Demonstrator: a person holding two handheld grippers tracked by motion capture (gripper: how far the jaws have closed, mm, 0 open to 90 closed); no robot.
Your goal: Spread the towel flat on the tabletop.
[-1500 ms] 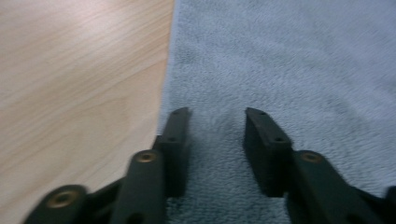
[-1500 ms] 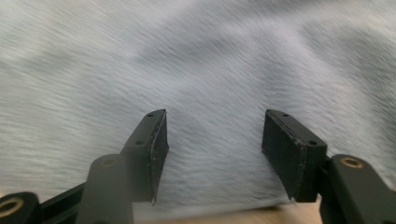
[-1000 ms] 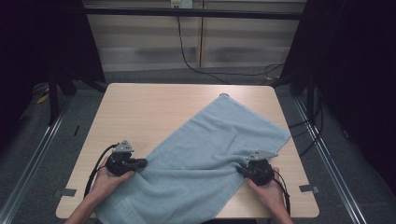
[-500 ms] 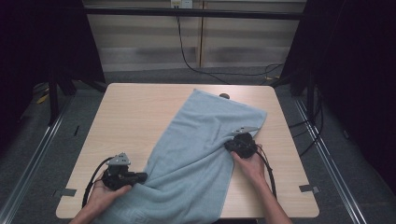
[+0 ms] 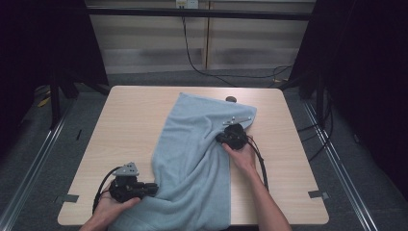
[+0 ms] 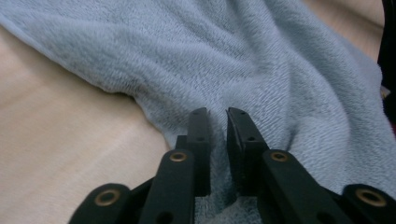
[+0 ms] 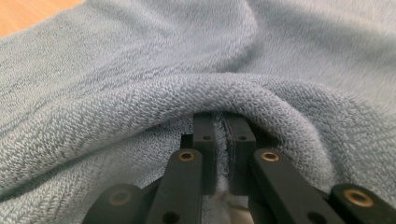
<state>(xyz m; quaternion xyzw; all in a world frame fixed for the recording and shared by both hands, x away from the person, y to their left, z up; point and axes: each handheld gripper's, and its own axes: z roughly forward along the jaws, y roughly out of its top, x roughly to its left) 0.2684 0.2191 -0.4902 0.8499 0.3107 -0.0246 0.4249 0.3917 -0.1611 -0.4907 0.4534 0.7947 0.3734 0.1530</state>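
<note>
A light blue towel [image 5: 192, 154] lies lengthwise down the middle of the wooden table [image 5: 130, 120], bunched and hanging over the near edge. My right gripper [image 5: 219, 138] rests on the towel's right side, shut on a raised fold of it [image 7: 140, 112]; the cloth's edge is pinched between the jaws of my right gripper [image 7: 223, 122]. My left gripper [image 5: 153, 186] lies near the front left, pointing into the towel's left edge [image 6: 187, 56]. The jaws of my left gripper [image 6: 218, 116] have just been opening and stand slightly apart; towel shows in the gap but the pads do not press it.
A small dark round thing [image 5: 231, 99] sits at the table's far edge behind the towel. Tape marks sit by the front corners [image 5: 67, 198] [image 5: 317, 194]. Bare wood lies left and right of the towel. Cables run across the floor behind.
My right gripper has pulled the towel's right side away from the near right corner, up and toward the middle, narrowing the spread cloth. My left gripper slid slightly toward the near edge.
</note>
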